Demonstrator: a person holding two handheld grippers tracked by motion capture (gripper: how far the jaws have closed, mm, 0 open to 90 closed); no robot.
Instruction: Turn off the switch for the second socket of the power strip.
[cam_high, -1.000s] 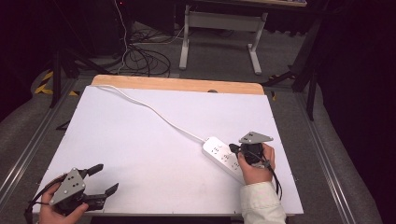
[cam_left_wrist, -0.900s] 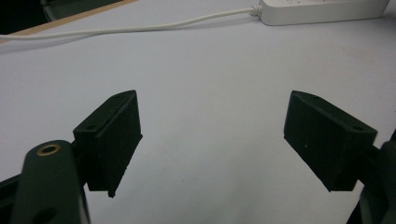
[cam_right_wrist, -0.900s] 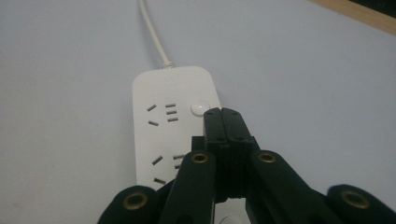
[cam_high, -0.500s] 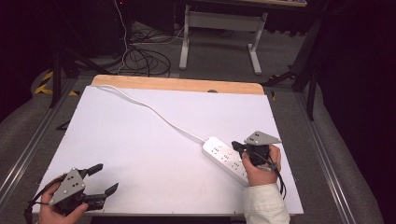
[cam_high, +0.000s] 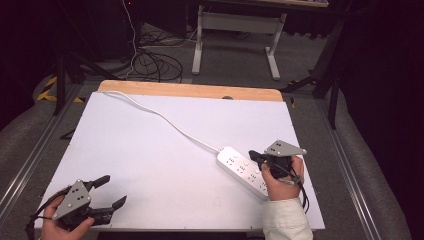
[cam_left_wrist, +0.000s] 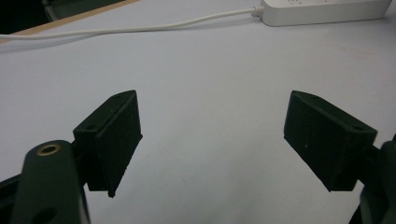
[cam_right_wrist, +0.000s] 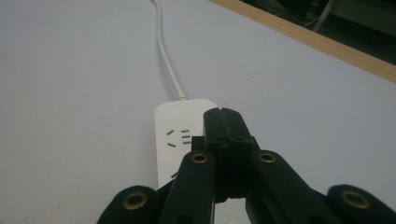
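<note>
risk: right gripper (cam_high: 256, 156), jaws pressed together and empty over the long white plastic power strip (cam_high: 240, 169), may shove it sideways; left gripper (cam_high: 113, 190) gapes wide.

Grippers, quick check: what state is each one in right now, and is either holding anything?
Left gripper: open, nothing between its jaws, above bare table.
Right gripper: shut, jaws together with nothing between them, over the white power strip.
</note>
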